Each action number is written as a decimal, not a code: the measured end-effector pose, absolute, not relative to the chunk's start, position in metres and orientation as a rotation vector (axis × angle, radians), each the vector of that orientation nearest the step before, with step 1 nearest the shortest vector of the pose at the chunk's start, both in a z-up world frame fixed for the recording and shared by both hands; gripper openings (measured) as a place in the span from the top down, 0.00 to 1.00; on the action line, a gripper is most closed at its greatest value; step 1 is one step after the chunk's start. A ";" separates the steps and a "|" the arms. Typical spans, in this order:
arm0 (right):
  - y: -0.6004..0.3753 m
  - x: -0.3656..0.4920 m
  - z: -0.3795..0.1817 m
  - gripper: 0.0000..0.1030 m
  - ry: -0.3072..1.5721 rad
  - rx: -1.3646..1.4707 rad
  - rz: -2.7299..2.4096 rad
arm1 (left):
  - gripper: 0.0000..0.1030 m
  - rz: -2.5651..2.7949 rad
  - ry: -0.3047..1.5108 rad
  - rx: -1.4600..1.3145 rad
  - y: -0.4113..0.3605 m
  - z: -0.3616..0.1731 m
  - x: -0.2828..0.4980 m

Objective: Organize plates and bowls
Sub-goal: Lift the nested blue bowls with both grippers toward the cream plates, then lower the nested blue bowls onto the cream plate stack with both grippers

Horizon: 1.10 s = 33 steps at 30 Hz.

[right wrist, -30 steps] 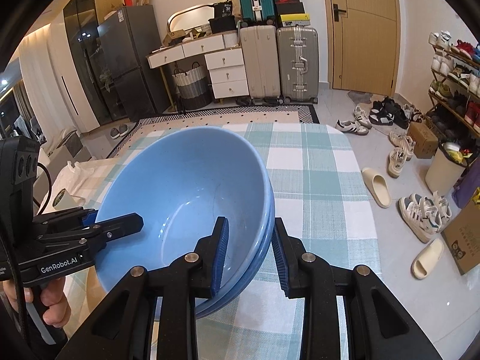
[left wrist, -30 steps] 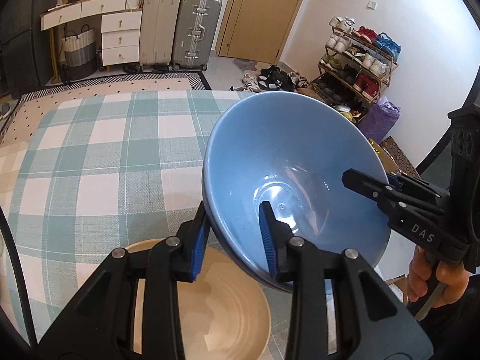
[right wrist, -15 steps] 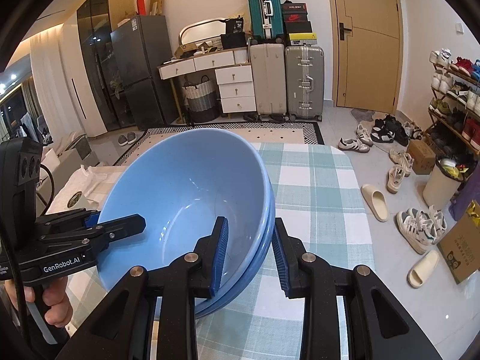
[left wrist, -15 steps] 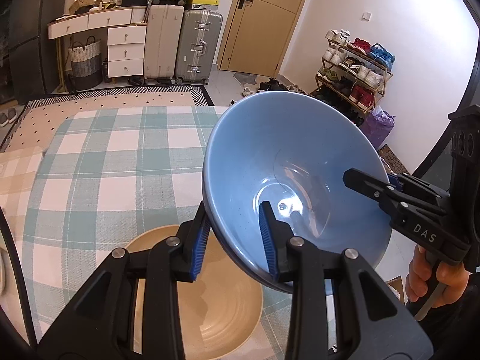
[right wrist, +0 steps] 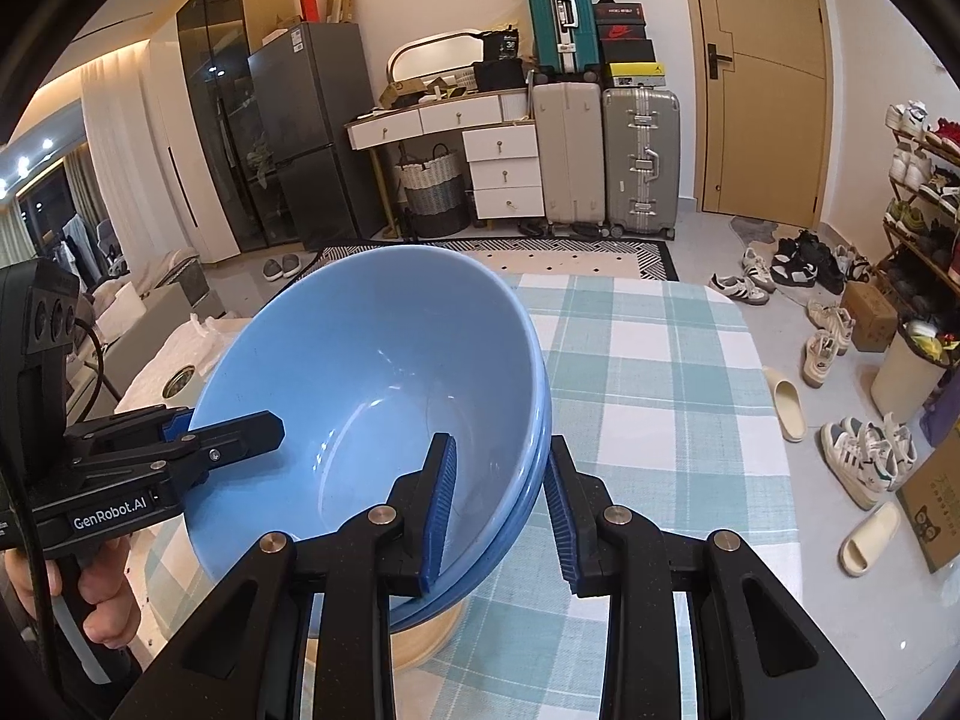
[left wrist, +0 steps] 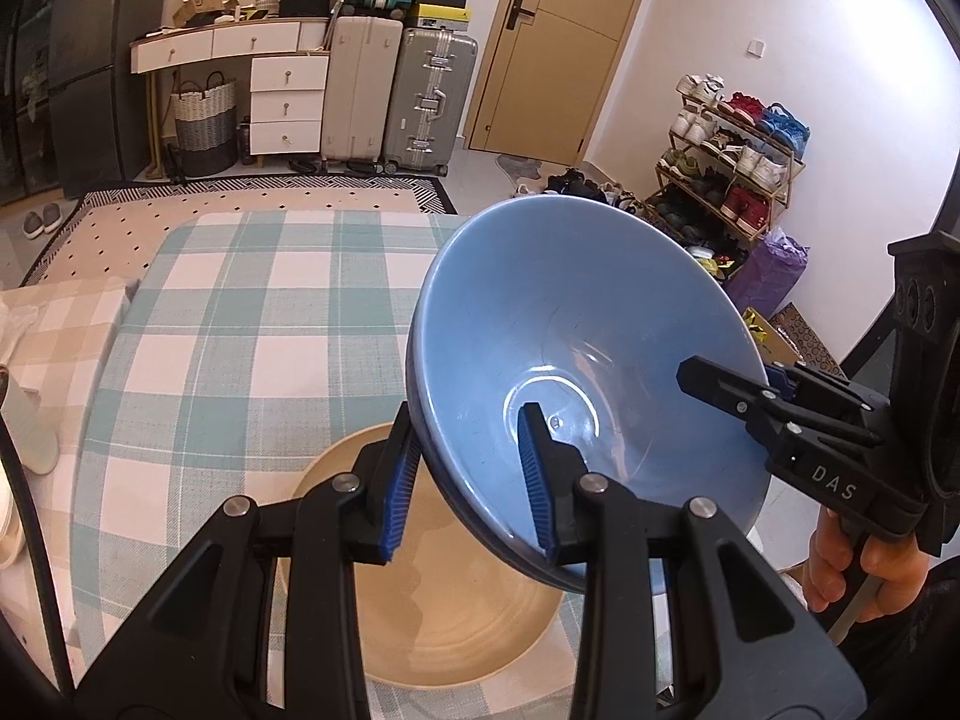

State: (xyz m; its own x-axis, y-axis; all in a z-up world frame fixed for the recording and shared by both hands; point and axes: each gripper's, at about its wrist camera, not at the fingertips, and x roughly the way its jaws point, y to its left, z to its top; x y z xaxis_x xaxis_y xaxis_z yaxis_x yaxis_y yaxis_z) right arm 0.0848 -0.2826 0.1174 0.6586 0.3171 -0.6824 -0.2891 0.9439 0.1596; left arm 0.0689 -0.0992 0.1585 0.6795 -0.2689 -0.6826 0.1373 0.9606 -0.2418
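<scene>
Two nested blue bowls [left wrist: 576, 324] are held in the air between both grippers, tilted. My left gripper [left wrist: 471, 474] is shut on their near rim. My right gripper [right wrist: 501, 504] is shut on the opposite rim; the stack also shows in the right wrist view [right wrist: 372, 372]. A beige bowl [left wrist: 456, 618] sits on the checked table [left wrist: 240, 312] right under the blue bowls; its side shows in the right wrist view [right wrist: 420, 636]. The right gripper appears in the left wrist view [left wrist: 774, 396], the left gripper in the right wrist view [right wrist: 180, 444].
White plates [left wrist: 9, 534] lie at the table's left edge. A white cup [left wrist: 30, 420] stands near them. Beyond the table are suitcases [left wrist: 396, 102], a drawer unit [left wrist: 288, 102] and a shoe rack [left wrist: 732, 162]. Shoes and slippers [right wrist: 786, 402] lie on the floor to the right.
Both grippers have lifted the blue bowls a little higher above the beige bowl. More of the beige bowl and the room shows. The grips have not changed.
</scene>
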 end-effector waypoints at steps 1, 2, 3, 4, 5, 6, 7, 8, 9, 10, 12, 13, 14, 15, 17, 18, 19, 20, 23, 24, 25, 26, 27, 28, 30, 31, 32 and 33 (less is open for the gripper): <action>-0.280 0.085 0.116 0.71 0.782 0.037 0.347 | 0.72 -0.225 0.794 -0.179 -0.096 0.157 0.067; -0.276 0.084 0.115 0.71 0.784 0.034 0.352 | 0.72 -0.221 0.795 -0.181 -0.094 0.156 0.066; -0.274 0.085 0.113 0.71 0.788 0.032 0.355 | 0.72 -0.217 0.796 -0.185 -0.090 0.155 0.062; -0.271 0.085 0.111 0.71 0.790 0.030 0.359 | 0.72 -0.214 0.798 -0.186 -0.087 0.153 0.062; -0.269 0.084 0.110 0.71 0.793 0.028 0.362 | 0.72 -0.210 0.800 -0.188 -0.084 0.151 0.058; -0.267 0.086 0.107 0.71 0.798 0.025 0.365 | 0.72 -0.206 0.803 -0.191 -0.083 0.149 0.060; -0.265 0.086 0.106 0.71 0.800 0.024 0.368 | 0.72 -0.202 0.806 -0.193 -0.080 0.147 0.058; -0.263 0.086 0.104 0.71 0.805 0.022 0.371 | 0.72 -0.199 0.808 -0.195 -0.078 0.144 0.058; -0.260 0.087 0.101 0.71 0.808 0.020 0.374 | 0.72 -0.196 0.809 -0.200 -0.074 0.143 0.054; -0.258 0.087 0.099 0.71 0.811 0.019 0.377 | 0.72 -0.193 0.812 -0.203 -0.073 0.140 0.056; -0.254 0.088 0.095 0.71 0.820 0.015 0.382 | 0.72 -0.187 0.817 -0.209 -0.068 0.135 0.055; -0.251 0.088 0.093 0.71 0.825 0.012 0.385 | 0.72 -0.183 0.819 -0.212 -0.066 0.131 0.056; -0.250 0.089 0.090 0.71 0.828 0.010 0.388 | 0.72 -0.181 0.821 -0.214 -0.064 0.129 0.056; -0.249 0.090 0.088 0.71 0.832 0.007 0.391 | 0.72 -0.177 0.824 -0.217 -0.062 0.126 0.056; -0.245 0.092 0.083 0.71 0.839 0.004 0.398 | 0.72 -0.171 0.829 -0.219 -0.059 0.120 0.059; -0.244 0.093 0.082 0.71 0.842 0.004 0.400 | 0.72 -0.167 0.831 -0.219 -0.058 0.118 0.059; -0.242 0.094 0.080 0.71 0.845 0.001 0.403 | 0.72 -0.163 0.835 -0.221 -0.056 0.115 0.059; -0.240 0.095 0.078 0.71 0.848 -0.001 0.405 | 0.72 -0.160 0.838 -0.222 -0.054 0.112 0.060; -0.237 0.097 0.073 0.71 0.856 -0.004 0.412 | 0.72 -0.152 0.846 -0.224 -0.050 0.105 0.062; -0.236 0.098 0.071 0.71 0.859 -0.004 0.414 | 0.72 -0.149 0.849 -0.223 -0.049 0.102 0.064; -0.234 0.098 0.069 0.71 0.862 -0.006 0.416 | 0.72 -0.145 0.852 -0.221 -0.048 0.100 0.065; -0.234 0.099 0.066 0.71 0.865 -0.006 0.417 | 0.72 -0.144 0.855 -0.220 -0.047 0.097 0.067; -0.233 0.100 0.064 0.71 0.869 -0.006 0.419 | 0.72 -0.140 0.859 -0.218 -0.046 0.094 0.068; -0.232 0.100 0.062 0.71 0.873 -0.006 0.420 | 0.72 -0.137 0.864 -0.217 -0.046 0.091 0.070; -0.231 0.104 0.057 0.71 0.880 -0.006 0.421 | 0.72 -0.133 0.873 -0.217 -0.044 0.085 0.072; -0.231 0.105 0.055 0.71 0.885 -0.007 0.422 | 0.72 -0.131 0.877 -0.218 -0.044 0.082 0.073; -0.230 0.105 0.053 0.71 0.889 -0.006 0.423 | 0.72 -0.130 0.881 -0.219 -0.043 0.078 0.075; -0.229 0.106 0.050 0.71 0.894 -0.006 0.424 | 0.72 -0.127 0.886 -0.219 -0.042 0.075 0.077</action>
State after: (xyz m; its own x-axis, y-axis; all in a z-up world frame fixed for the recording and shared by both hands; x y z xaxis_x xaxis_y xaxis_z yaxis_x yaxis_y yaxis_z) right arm 0.1058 -0.2289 0.0500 0.5493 0.3554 -0.7563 -0.3604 0.9173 0.1693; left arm 0.0768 -0.0423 0.0753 0.6268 -0.2006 -0.7529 0.0196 0.9700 -0.2422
